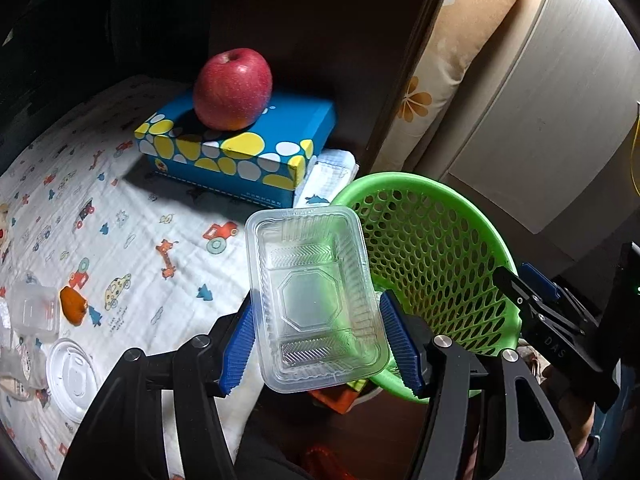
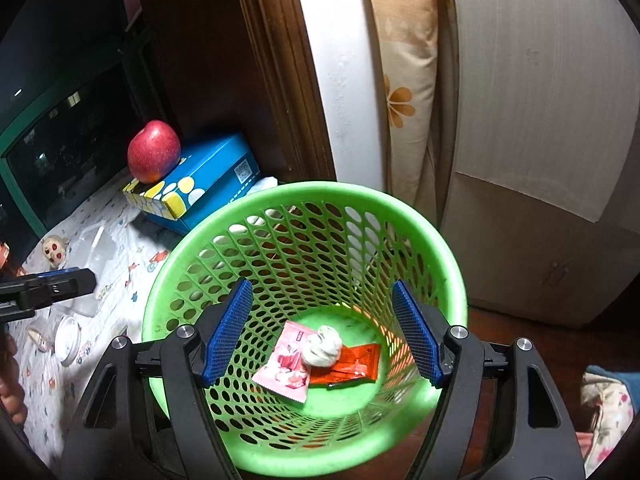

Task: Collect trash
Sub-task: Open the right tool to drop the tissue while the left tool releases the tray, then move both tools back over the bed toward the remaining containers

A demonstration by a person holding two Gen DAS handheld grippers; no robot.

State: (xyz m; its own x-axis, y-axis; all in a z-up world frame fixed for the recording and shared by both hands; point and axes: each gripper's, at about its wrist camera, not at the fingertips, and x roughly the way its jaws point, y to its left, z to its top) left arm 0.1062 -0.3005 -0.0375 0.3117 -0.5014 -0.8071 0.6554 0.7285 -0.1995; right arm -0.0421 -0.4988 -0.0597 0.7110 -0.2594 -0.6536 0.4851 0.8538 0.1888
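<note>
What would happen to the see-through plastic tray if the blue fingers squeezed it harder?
The clear thin-walled plastic tray would probably bend or crackle, since its walls look flimsy. It seems very light, being empty. Its glossy sides may slip between the left gripper's ribbed pads.

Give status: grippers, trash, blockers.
Left gripper shut on clear plastic tray, beside green basket. Right gripper open, empty, over basket holding wrappers. Nothing in the way.

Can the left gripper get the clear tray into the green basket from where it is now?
Probably yes. The left gripper holds the tray right beside the basket, whose mouth is open; the right gripper over it is empty but may need to move aside.
</note>
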